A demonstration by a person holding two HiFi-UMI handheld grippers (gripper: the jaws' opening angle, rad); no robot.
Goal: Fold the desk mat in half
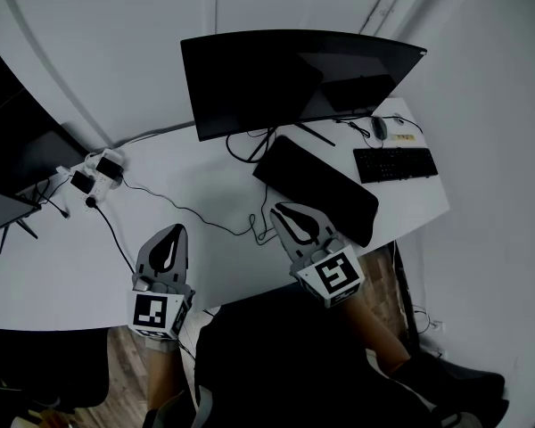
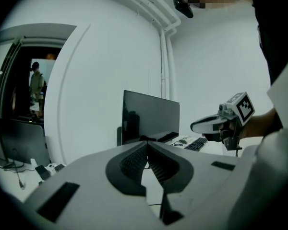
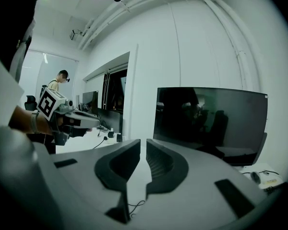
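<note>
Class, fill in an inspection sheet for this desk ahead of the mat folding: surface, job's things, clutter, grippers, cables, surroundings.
Surface: white desk, no stains seen.
Job's things: black desk mat lies flat at a slant in front of the monitor; no gripper holds it.
Clutter: keyboard, mouse, adapters.
Grippers: left gripper and right gripper are both shut and empty, over the desk's near side.
Cables: black cable snakes across the desk; more under the monitor.
Surroundings: white wall, wood floor, a person far behind.
</note>
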